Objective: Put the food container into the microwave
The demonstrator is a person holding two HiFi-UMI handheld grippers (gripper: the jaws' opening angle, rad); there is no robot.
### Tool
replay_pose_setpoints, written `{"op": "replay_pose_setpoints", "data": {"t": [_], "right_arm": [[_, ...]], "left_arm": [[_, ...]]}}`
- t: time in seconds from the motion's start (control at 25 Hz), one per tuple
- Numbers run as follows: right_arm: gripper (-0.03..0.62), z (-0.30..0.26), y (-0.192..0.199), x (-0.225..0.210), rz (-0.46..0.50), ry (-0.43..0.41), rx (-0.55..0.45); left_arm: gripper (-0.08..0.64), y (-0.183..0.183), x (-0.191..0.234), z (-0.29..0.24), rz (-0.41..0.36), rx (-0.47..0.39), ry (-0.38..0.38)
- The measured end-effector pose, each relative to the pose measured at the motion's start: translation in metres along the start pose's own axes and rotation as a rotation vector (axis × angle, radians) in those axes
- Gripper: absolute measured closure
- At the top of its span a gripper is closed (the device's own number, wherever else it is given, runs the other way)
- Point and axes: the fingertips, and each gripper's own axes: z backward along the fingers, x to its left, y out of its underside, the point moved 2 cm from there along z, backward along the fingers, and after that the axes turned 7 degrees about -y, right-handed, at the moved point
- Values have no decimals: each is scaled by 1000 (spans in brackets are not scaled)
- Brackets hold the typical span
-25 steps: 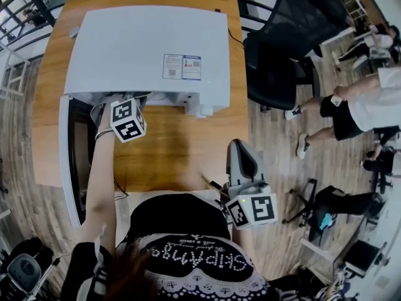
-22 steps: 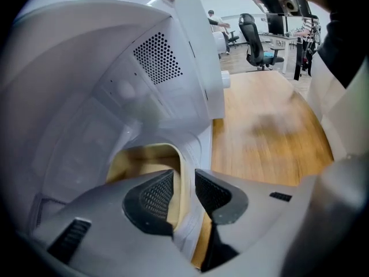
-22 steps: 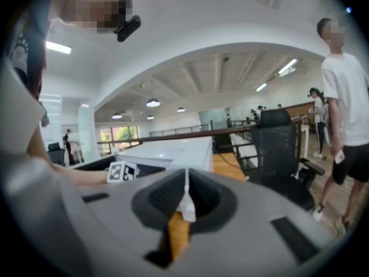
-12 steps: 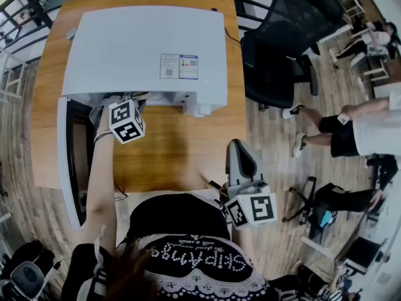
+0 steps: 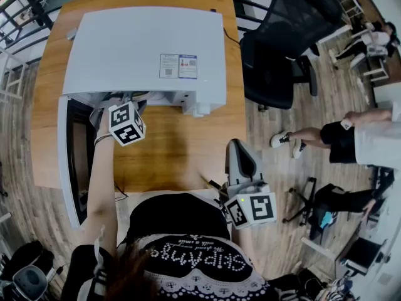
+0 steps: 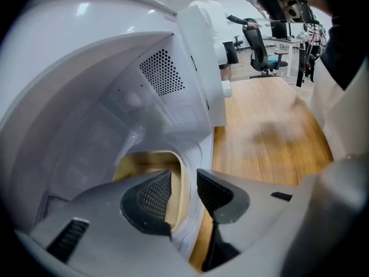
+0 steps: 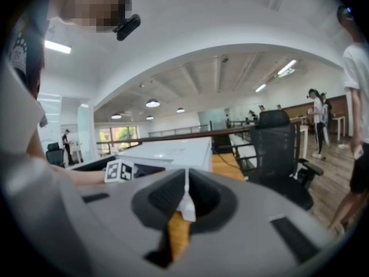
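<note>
A white microwave (image 5: 144,49) stands on the wooden table (image 5: 182,149) with its door (image 5: 69,162) swung open to the left. My left gripper (image 5: 121,107) reaches down into the cavity. In the left gripper view its jaws (image 6: 184,180) have just been opening and now stand open. The rim of a translucent food container (image 6: 141,165) with tan contents lies between them, and the pads do not press on it. My right gripper (image 5: 238,146) hovers near the table's front edge. Its jaws (image 7: 185,198) are shut, and a thin white sliver shows at the seam.
A black office chair (image 5: 276,55) stands right of the table. People walk on the wooden floor at the far right (image 5: 363,130). The open door juts out past the table's left front. The person's torso fills the bottom of the head view.
Both grippers stay where they were. A person at the right edge has walked on across the floor.
</note>
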Motion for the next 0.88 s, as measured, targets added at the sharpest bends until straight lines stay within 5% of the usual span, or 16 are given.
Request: {"op": "replay_pose_setpoints", "data": {"t": [0.44, 0.88], "right_arm": [[554, 6, -3, 2, 8, -12, -15], [554, 14, -4, 8, 20, -44, -32]], "left_arm": [[403, -8, -1, 22, -24, -20, -67], [484, -24, 3, 68, 81, -125, -189]]}}
